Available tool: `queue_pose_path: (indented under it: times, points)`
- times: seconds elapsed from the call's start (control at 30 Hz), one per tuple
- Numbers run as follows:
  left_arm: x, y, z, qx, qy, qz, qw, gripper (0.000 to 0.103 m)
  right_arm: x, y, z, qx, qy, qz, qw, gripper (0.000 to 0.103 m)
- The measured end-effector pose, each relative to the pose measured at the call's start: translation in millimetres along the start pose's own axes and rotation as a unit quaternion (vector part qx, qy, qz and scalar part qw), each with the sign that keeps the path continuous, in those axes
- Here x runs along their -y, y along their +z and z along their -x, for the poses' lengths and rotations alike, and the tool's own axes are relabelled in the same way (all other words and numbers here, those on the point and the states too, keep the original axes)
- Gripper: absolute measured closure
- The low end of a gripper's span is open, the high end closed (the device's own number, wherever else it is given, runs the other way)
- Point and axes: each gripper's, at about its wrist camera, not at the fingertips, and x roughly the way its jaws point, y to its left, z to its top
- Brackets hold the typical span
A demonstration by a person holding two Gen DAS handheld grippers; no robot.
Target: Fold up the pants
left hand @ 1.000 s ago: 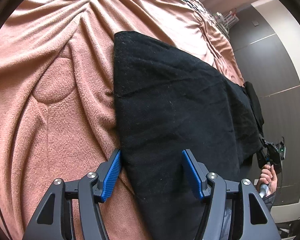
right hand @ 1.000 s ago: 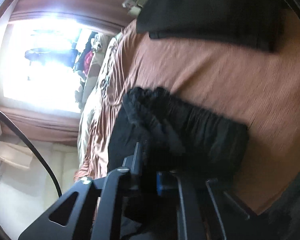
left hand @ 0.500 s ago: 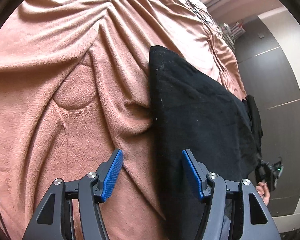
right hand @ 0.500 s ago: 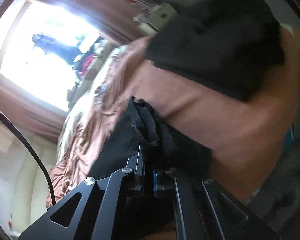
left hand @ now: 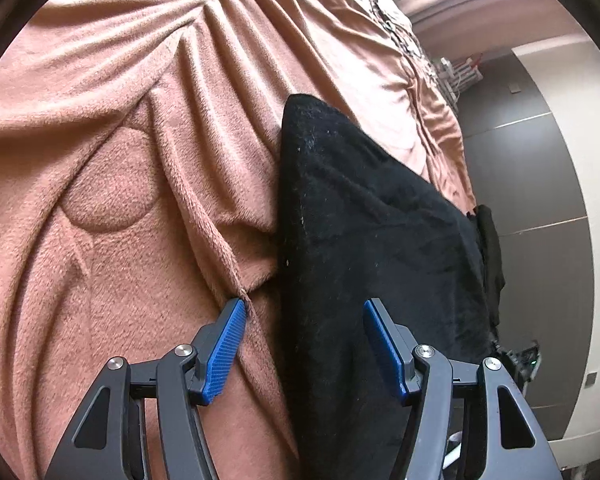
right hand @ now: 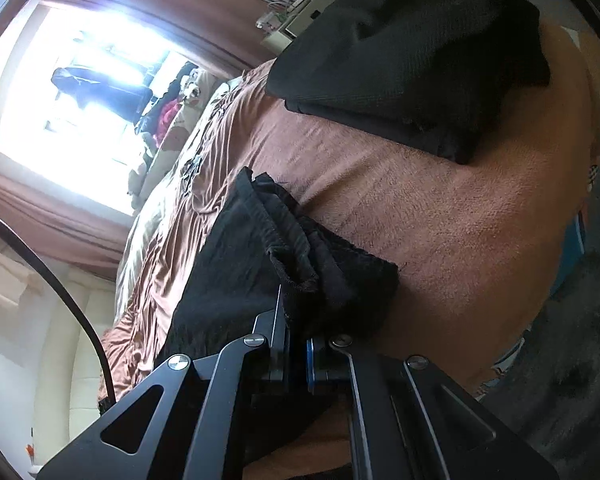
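Black pants (left hand: 372, 232) lie spread on a pink fleece blanket (left hand: 112, 184) covering a bed. My left gripper (left hand: 304, 320) hovers over the pants' left edge with its blue pads (left hand: 228, 340) wide apart; the fabric edge runs between them, untouched. In the right wrist view my right gripper (right hand: 298, 344) is shut on the gathered waistband end of the pants (right hand: 300, 264), which bunches up just ahead of the fingers. The right gripper's body (left hand: 520, 360) shows small at the far end of the pants in the left wrist view.
A stack of folded dark garments (right hand: 412, 56) sits on the blanket (right hand: 440, 216) beyond the waistband. A bright window (right hand: 68, 80) with curtains lies behind. A dark wardrobe wall (left hand: 540, 200) stands beside the bed. Dark carpet (right hand: 572, 400) shows at the bed's edge.
The pants' left edge has slid rightward in the left wrist view, baring more pink blanket between the pads. The right wrist view has rolled, with the waistband still clamped.
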Motion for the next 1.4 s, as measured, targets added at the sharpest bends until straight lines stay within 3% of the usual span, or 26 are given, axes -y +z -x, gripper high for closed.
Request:
queue_pose_path:
  times: [0.07,0.13,0.27,0.4,0.57,0.67,0.73,0.8,0.87,0.93,1.0,1.03,1.07,1.1,1.2,1.4]
  points:
    - [0,2,-1,0.003,-0.005,0.003,1.0000,0.046,5,-2,-1,0.000,-0.006,-0.008,1.000,0.101]
    - [3,4,-1,-0.002,-0.018,0.004,0.9998,0.065,9,-3,2,0.002,-0.007,-0.017,1.000,0.101]
    - [16,6,2,-0.002,-0.019,-0.015,0.9997,0.065,1,-6,19,0.012,-0.016,0.001,1.000,0.101]
    - [8,15,-10,-0.010,-0.009,0.001,0.9999,0.065,3,-11,20,0.016,-0.023,-0.007,1.000,0.101]
    - [3,23,-27,-0.020,-0.023,0.013,0.9995,0.065,12,-13,23,0.007,-0.015,-0.032,0.999,0.101]
    - [7,25,-33,-0.022,-0.026,0.009,0.9994,0.064,8,-14,33,0.008,-0.024,-0.028,0.999,0.091]
    - [8,25,-33,-0.021,-0.028,0.006,0.9994,0.063,6,-15,38,0.008,-0.032,-0.020,0.999,0.075]
    - [9,23,-34,-0.020,-0.028,0.001,0.9994,0.063,7,-17,42,0.009,-0.029,-0.023,0.999,0.043]
    - [12,22,-33,-0.018,-0.014,-0.012,0.9997,0.071,10,-17,40,0.008,-0.026,-0.025,0.999,0.042]
    - [20,22,-29,-0.011,-0.004,-0.035,0.9993,0.091,13,-15,31,-0.002,-0.017,-0.028,0.999,0.042]
    - [26,23,-21,0.004,-0.008,-0.042,0.9991,0.095,16,-12,20,-0.016,-0.018,-0.034,0.999,0.042]
    - [28,23,-17,0.011,-0.012,-0.040,0.9991,0.097,18,-11,16,-0.017,-0.017,-0.039,0.999,0.043]
    - [31,24,-11,0.019,-0.017,-0.039,0.9989,0.097,17,-9,15,-0.012,-0.013,-0.038,0.999,0.049]
    - [33,25,-6,0.026,-0.017,-0.041,0.9987,0.097,15,-7,13,-0.012,-0.009,-0.034,0.999,0.066]
    - [42,26,9,0.042,-0.013,-0.053,0.9976,0.098,11,-5,13,-0.016,-0.007,-0.035,0.999,0.078]
    - [49,35,39,0.062,-0.004,-0.060,0.9962,0.098,-9,-11,16,-0.025,0.000,-0.014,1.000,0.083]
